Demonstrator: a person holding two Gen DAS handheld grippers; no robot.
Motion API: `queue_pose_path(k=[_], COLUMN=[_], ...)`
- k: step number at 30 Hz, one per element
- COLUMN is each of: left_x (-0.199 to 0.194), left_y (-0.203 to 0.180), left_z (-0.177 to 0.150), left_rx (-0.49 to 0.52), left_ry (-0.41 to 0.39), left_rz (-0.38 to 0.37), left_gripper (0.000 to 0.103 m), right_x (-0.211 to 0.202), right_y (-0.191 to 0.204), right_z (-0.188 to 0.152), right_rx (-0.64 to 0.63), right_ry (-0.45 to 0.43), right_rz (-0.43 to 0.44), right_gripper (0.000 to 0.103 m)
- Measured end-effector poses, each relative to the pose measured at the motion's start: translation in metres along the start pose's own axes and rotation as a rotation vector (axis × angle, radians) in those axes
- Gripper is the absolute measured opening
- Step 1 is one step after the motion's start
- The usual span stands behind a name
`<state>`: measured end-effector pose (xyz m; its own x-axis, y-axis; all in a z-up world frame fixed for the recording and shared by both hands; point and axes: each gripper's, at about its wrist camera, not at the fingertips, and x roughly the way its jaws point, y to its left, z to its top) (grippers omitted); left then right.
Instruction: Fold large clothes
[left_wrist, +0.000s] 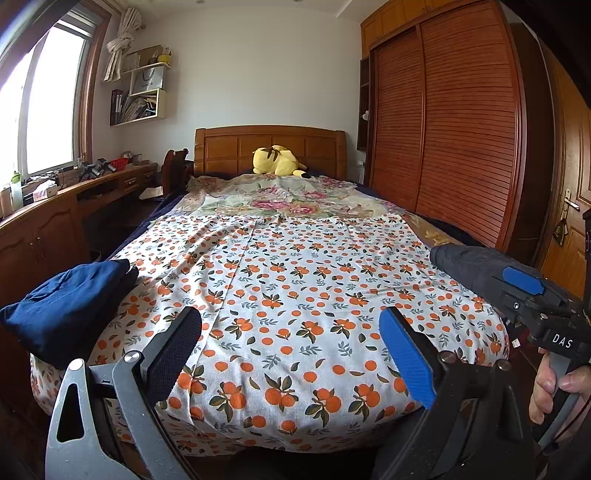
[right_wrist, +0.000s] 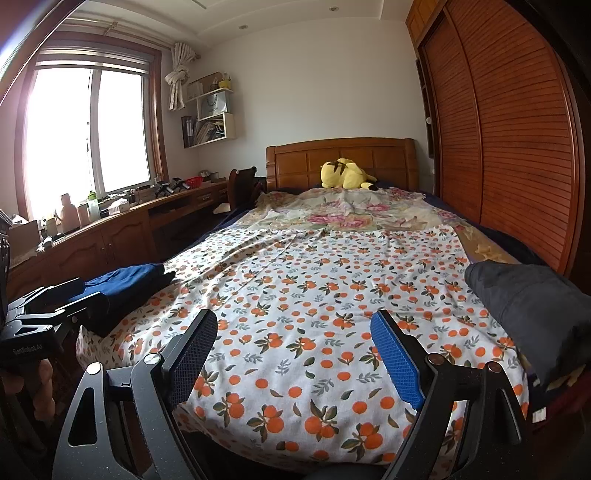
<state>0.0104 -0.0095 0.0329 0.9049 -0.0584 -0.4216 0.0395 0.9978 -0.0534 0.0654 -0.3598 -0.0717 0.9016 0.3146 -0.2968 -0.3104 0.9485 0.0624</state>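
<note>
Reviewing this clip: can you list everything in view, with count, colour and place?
Orange-print sheet: one, white with oranges, spread over bed.
Floral cover: one, pink-cream, toward headboard.
Blue garment: one, navy, folded, bed's left edge.
Dark garment: one, grey-black, bed's right edge.
Plush toy: one, yellow, by headboard.
Wardrobe: one, brown, right wall.
Desk: one, brown, cluttered, under window.
Left gripper: open, empty.
Right gripper: open, empty.

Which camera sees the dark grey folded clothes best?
The right wrist view: the dark grey folded clothes fill the bed's right edge, big and unblocked. In the left wrist view, they look smaller, partly behind the right gripper.
</note>
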Motion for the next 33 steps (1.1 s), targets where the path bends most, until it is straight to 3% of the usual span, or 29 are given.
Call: queue_pose_path(k=[33], left_x=[-0.0013], left_y=[-0.0029], left_z=[0.0002], left_rx=[-0.005], left_ry=[-0.008], left_rz=[-0.006], left_gripper=[0.097], right_x=[-0.0079], right_y=[-0.0055], right_z=[0.0015], right_rx=[-0.007], right_ry=[-0.021], right_rz=[-0.004], right_gripper=[0.086])
